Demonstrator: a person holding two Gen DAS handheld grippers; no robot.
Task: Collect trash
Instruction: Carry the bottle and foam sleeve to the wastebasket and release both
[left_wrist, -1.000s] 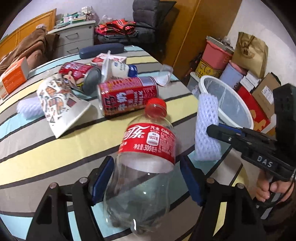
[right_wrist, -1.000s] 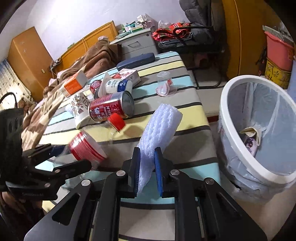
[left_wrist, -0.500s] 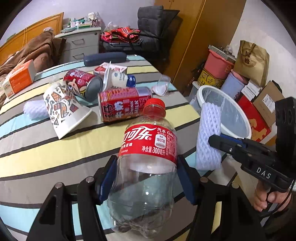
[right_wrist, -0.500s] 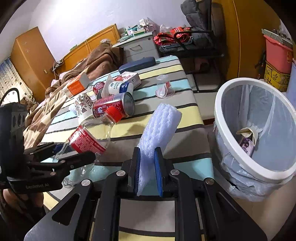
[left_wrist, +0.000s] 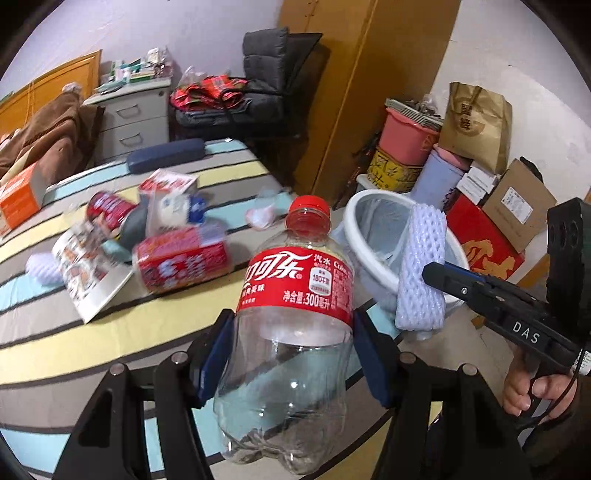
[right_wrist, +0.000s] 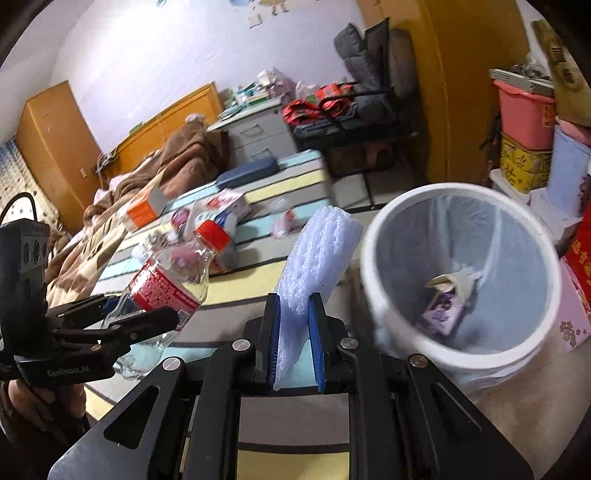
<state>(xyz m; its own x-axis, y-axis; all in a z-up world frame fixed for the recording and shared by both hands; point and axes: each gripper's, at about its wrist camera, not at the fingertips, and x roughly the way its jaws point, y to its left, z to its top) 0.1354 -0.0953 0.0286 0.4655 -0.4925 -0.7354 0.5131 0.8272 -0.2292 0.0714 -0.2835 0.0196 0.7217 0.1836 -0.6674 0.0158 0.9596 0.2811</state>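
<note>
A: Clear plastic Coca-Cola bottle (left_wrist: 295, 325) with red cap: where is it?

B: Clamped between the blue pads of the left gripper (left_wrist: 291, 354), held clear above the striped tabletop (left_wrist: 92, 332). The jaws closed in on it within the last second. The red label reads "300".

A: And the other tool?

B: The right gripper (right_wrist: 293, 328), marked "DAS", is pinched nearly closed on a white foam net sleeve (right_wrist: 314, 266), near the white round wastebasket (right_wrist: 373, 251). A red can (left_wrist: 183, 264) lies blurred on the table.
</note>
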